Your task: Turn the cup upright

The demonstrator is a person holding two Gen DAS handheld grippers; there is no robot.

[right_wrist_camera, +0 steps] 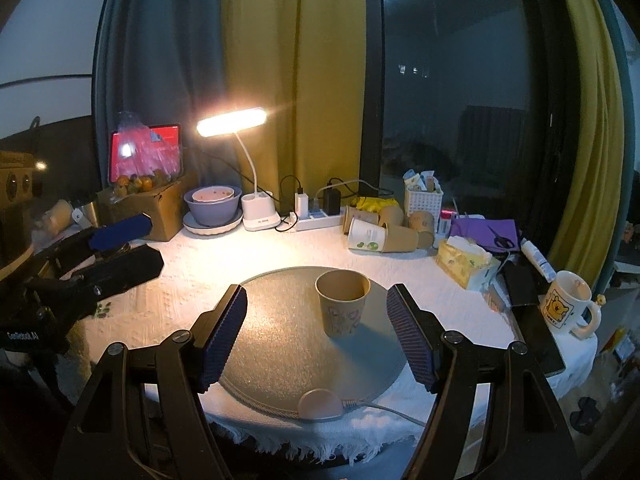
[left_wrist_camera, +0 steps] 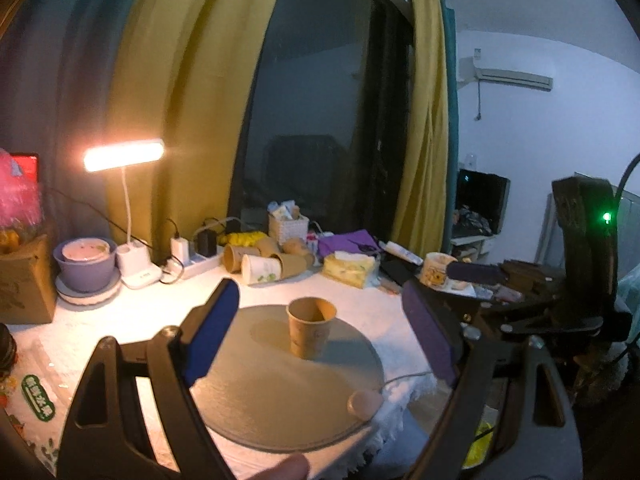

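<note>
A brown paper cup (left_wrist_camera: 311, 327) stands upright, mouth up, on a round grey mat (left_wrist_camera: 280, 392). It also shows in the right wrist view (right_wrist_camera: 343, 308) on the same mat (right_wrist_camera: 280, 344). My left gripper (left_wrist_camera: 320, 332) is open and empty, its blue pads wide apart with the cup seen between them. My right gripper (right_wrist_camera: 316, 336) is open and empty, the cup just beyond its pads and nearer the right one. The right gripper (left_wrist_camera: 476, 274) shows at the right in the left wrist view, and the left gripper (right_wrist_camera: 116, 236) at the left in the right wrist view.
A lit desk lamp (right_wrist_camera: 232, 122), stacked bowls (right_wrist_camera: 213, 206), a power strip (right_wrist_camera: 316, 220), several paper cups lying on their sides (right_wrist_camera: 380, 232), a tissue pack (right_wrist_camera: 464, 264) and a Pooh mug (right_wrist_camera: 568, 306) line the table's back and right. A cable runs off the mat's front (right_wrist_camera: 384, 408).
</note>
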